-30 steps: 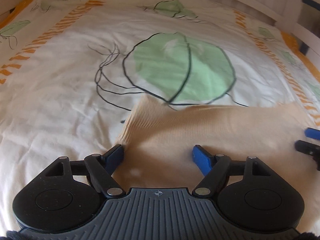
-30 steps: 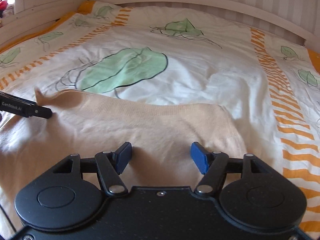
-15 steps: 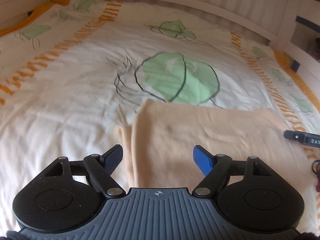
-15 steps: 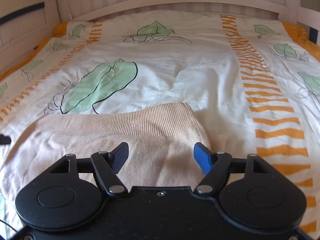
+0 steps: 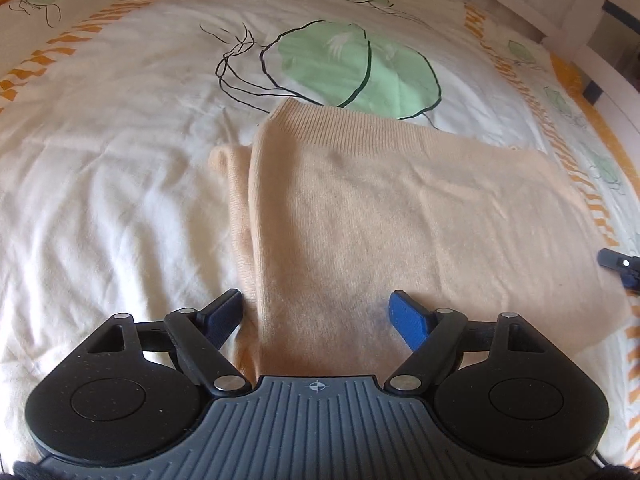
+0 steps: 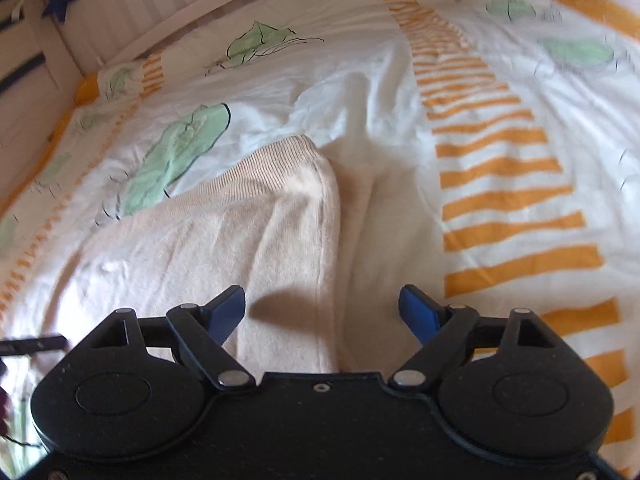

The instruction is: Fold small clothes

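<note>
A peach knitted garment (image 5: 400,216) is seen lying folded on the bed's duvet (image 5: 112,184), which is white with green leaf prints and orange striped bands. Its ribbed hem runs along the far edge, overlapping the lower rim of a large green leaf print (image 5: 360,68). At the left side a lower layer of the same knit shows just beyond the folded top layer.

The left gripper (image 5: 316,312) is held low over the near left part of the garment. Its jaws stand apart and have just been opening; knit lies beneath the gap, but nothing is pinched by the blue pads.

The right gripper (image 6: 322,308) is held above the garment's right edge, that edge falling between the fingers. Its jaws are spread wide, having just been opening, and nothing is clamped. In the right wrist view the frame is tilted and slightly blurred. The white slatted bed frame (image 6: 132,12) is noted behind.
</note>
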The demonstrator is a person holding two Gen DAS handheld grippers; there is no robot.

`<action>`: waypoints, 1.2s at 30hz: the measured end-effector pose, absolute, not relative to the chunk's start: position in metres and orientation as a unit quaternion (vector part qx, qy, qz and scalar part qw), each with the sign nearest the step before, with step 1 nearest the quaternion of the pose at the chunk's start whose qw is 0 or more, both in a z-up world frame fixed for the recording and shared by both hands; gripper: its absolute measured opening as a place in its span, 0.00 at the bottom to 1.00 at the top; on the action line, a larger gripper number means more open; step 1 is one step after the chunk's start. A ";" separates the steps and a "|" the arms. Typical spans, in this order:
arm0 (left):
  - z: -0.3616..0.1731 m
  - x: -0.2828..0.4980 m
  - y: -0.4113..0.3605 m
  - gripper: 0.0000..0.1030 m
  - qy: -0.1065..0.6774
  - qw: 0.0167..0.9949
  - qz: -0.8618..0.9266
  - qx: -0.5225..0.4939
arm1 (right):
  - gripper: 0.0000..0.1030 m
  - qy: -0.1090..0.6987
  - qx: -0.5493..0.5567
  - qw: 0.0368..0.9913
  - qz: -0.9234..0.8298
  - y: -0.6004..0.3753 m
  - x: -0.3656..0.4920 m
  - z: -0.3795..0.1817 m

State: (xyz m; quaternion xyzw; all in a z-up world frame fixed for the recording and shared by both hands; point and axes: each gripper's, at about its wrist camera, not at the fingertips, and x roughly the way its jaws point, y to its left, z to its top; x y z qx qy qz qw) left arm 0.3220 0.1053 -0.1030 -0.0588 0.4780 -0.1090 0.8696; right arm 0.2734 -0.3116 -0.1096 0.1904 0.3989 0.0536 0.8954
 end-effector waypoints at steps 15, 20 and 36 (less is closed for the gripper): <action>-0.100 0.325 0.108 0.78 0.480 0.868 -0.113 -0.067 | 0.35 0.394 0.375 0.831 0.119 -0.349 0.298 -0.146; -0.100 0.326 0.110 0.78 0.480 0.867 -0.114 -0.070 | 0.24 0.396 0.300 0.862 0.097 -0.329 0.296 -0.127; -0.067 0.323 0.163 0.78 0.441 0.883 -0.089 -0.135 | 0.22 0.388 0.203 0.888 0.140 -0.229 0.320 -0.044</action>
